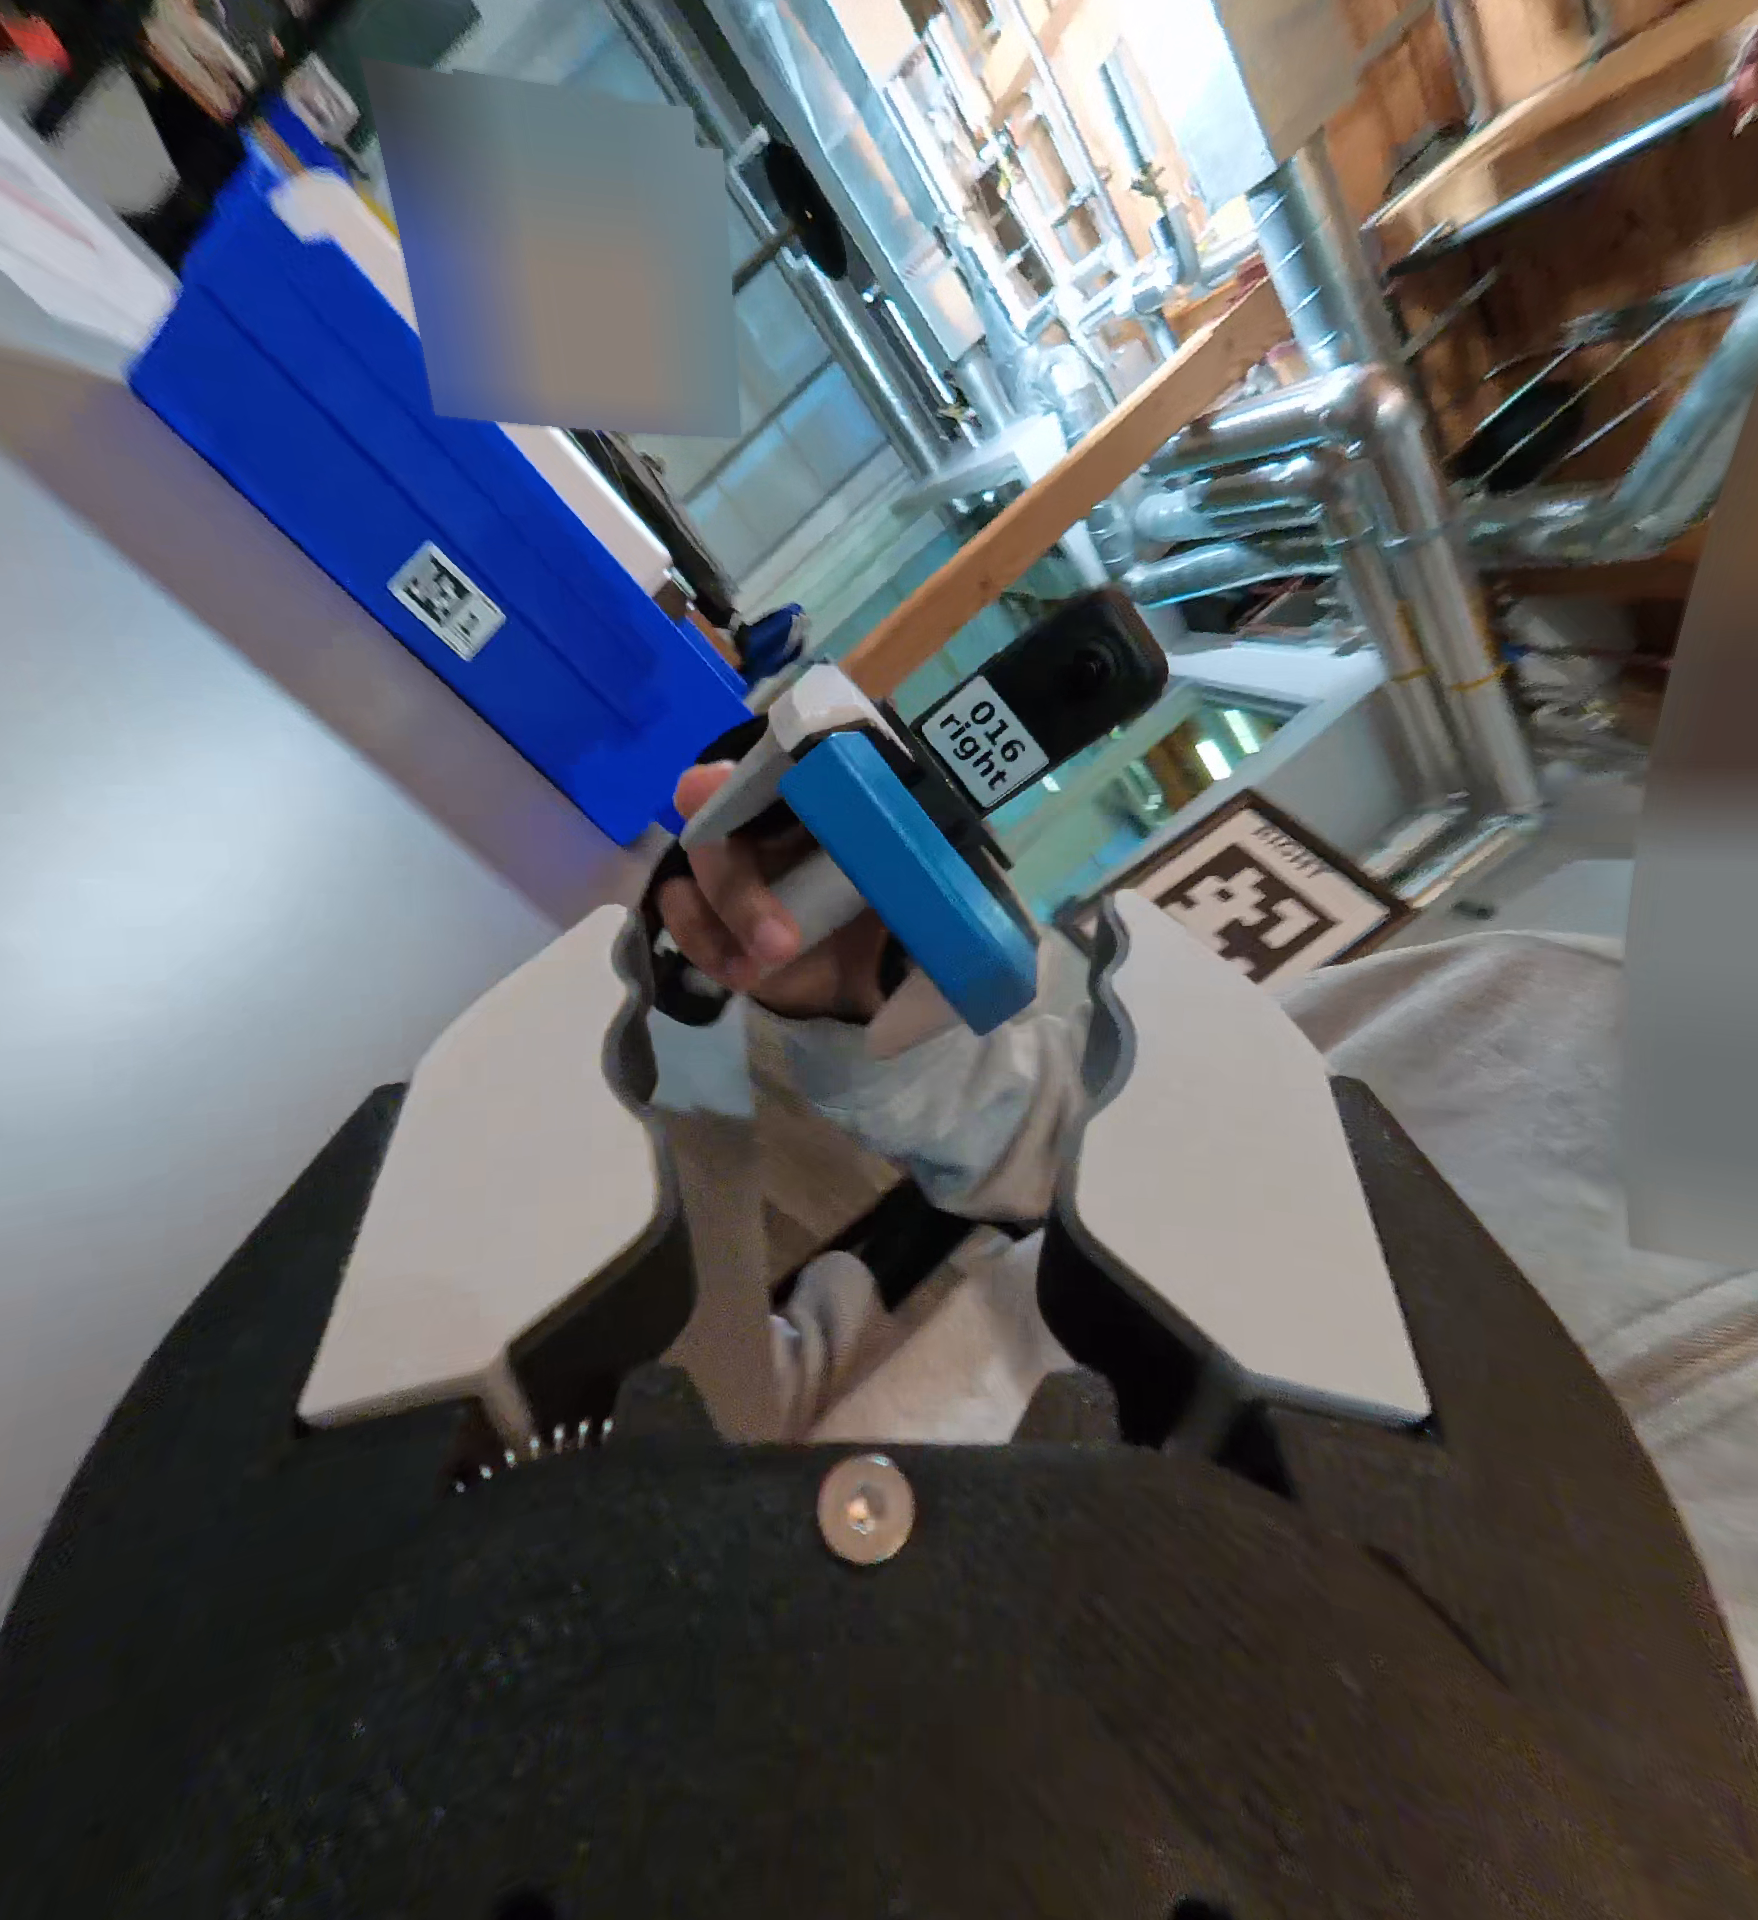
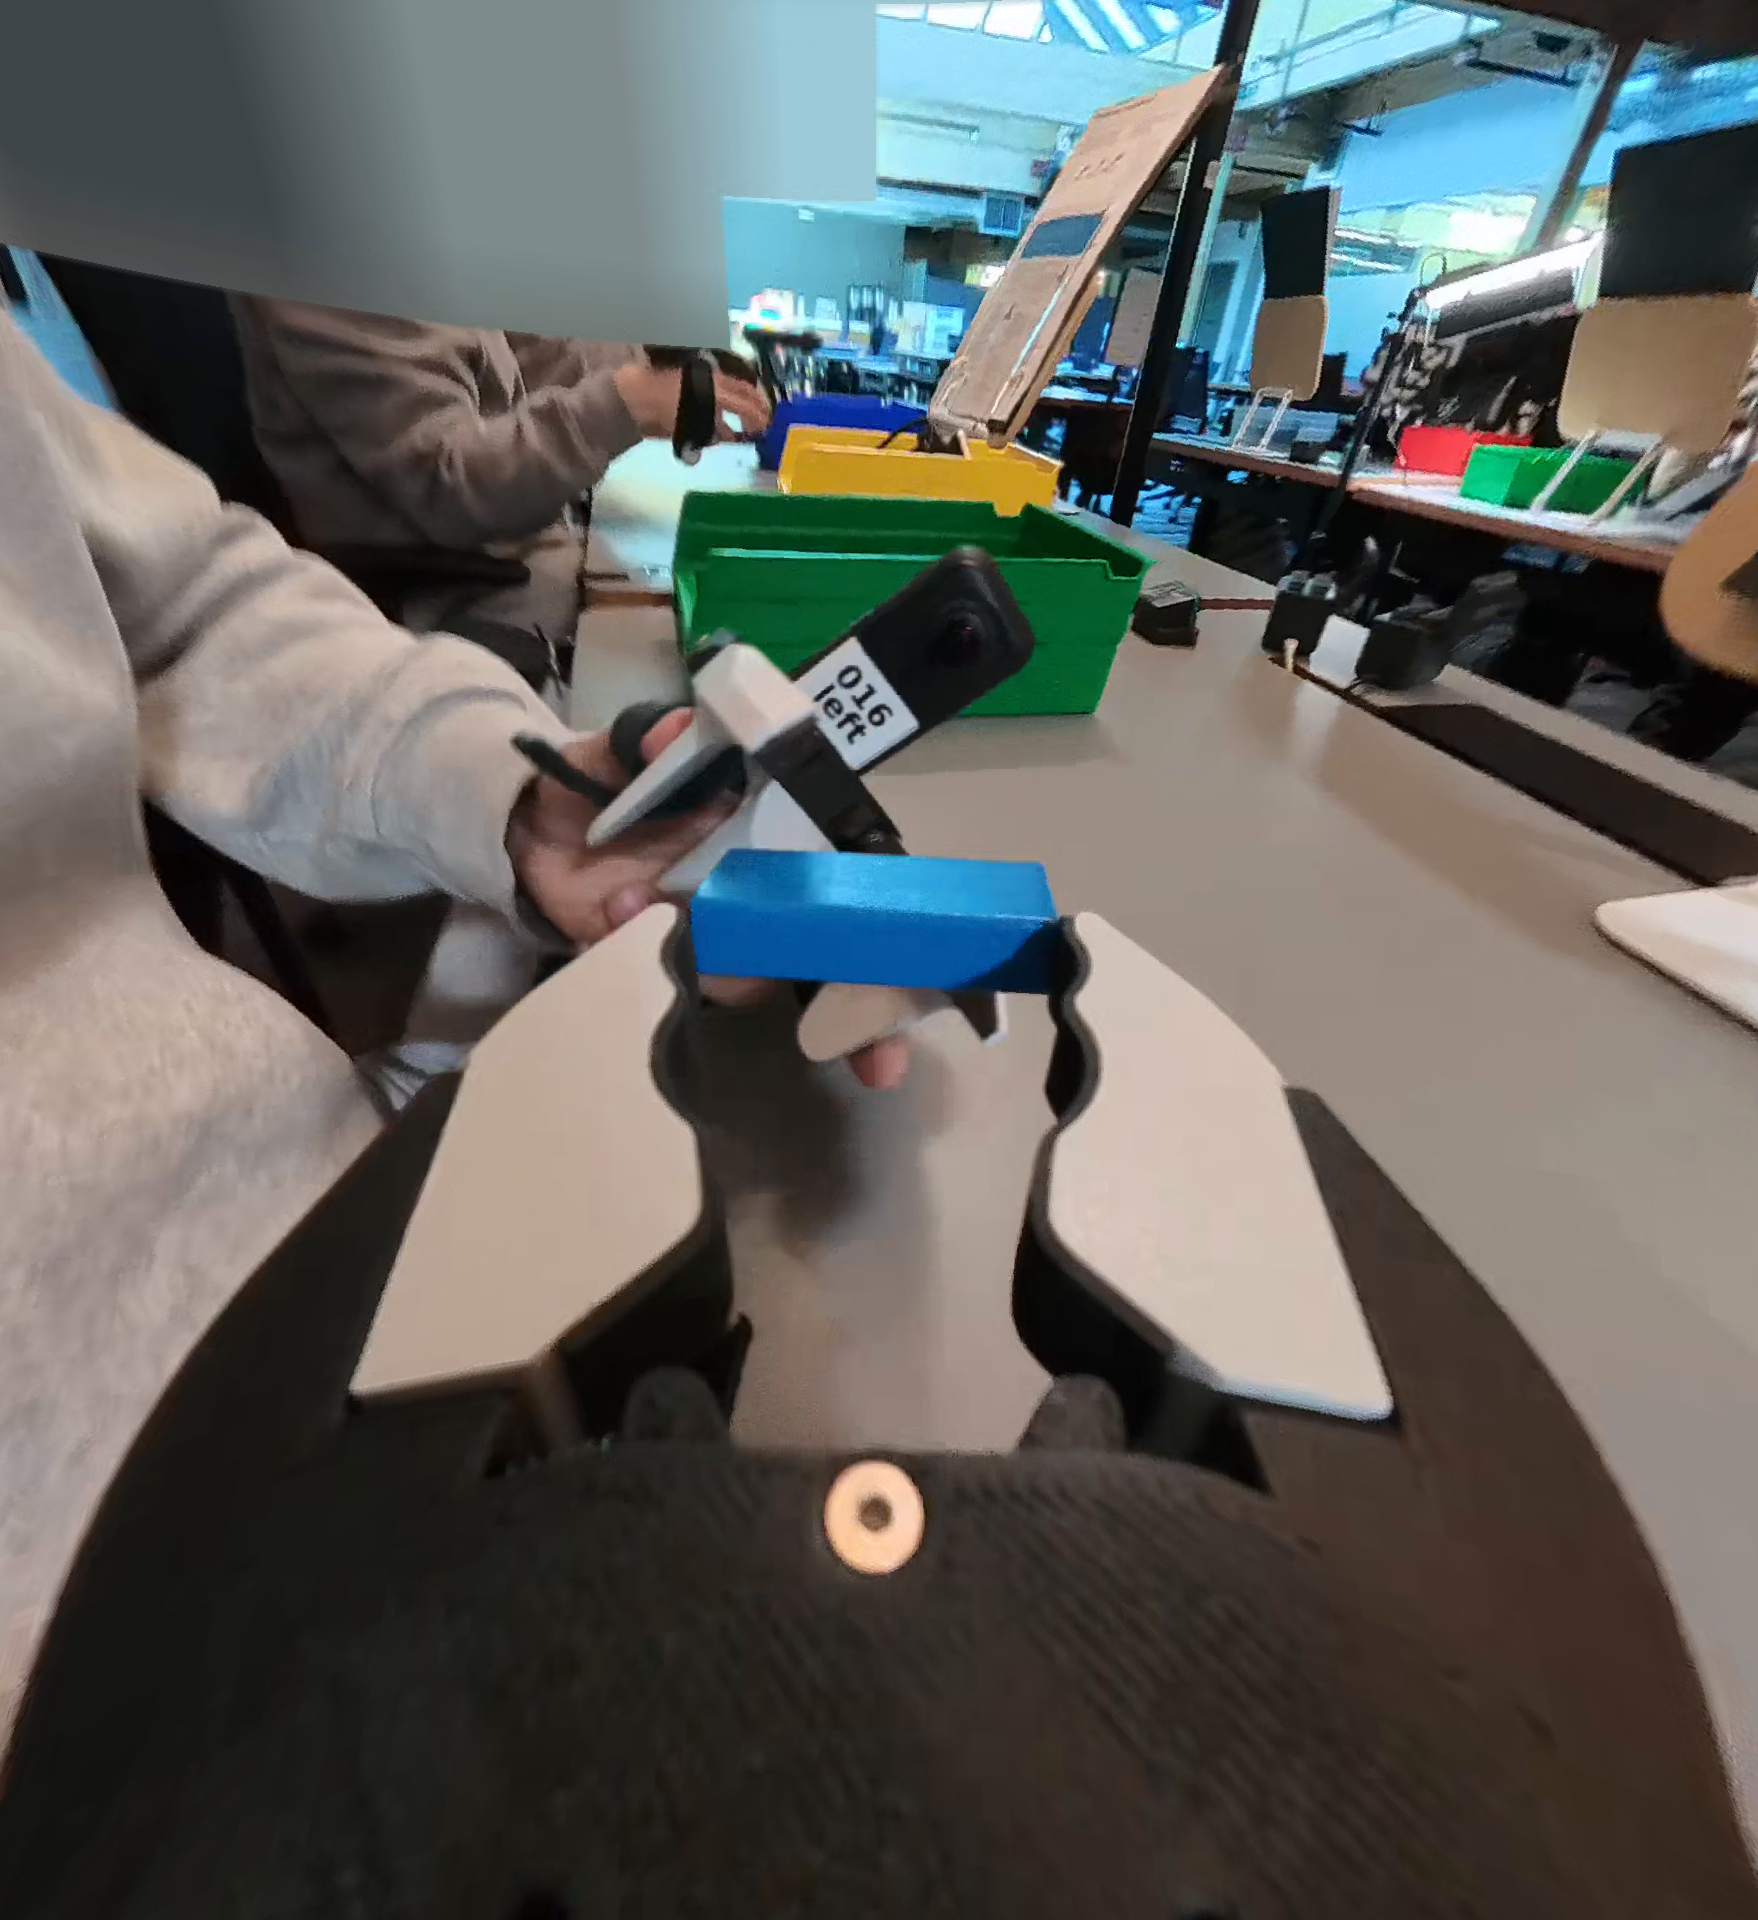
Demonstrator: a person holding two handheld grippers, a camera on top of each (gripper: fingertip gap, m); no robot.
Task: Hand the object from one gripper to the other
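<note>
A blue rectangular block (image 2: 870, 920) is clamped end to end between the fingertips of my right gripper (image 2: 873, 971), held level above the grey table (image 2: 1322, 1039). In the left wrist view the same block (image 1: 906, 883) hangs tilted just ahead of my left gripper (image 1: 864, 966), which is wide open and empty. The block's lower end sits about level with the left fingertips. In the right wrist view the left gripper's white fingers (image 2: 667, 779) show above and below the block, apart from it. A person's hand holds each gripper.
A blue bin (image 1: 418, 540) stands on the table to the left. A green bin (image 2: 906, 613) and a yellow bin (image 2: 916, 468) stand farther back. Another person sits beside them. A white flat base (image 2: 1737, 956) lies at the right edge. A marker board (image 1: 1259, 894) leans behind. Both grippers' tips are close together, under 4 cm apart.
</note>
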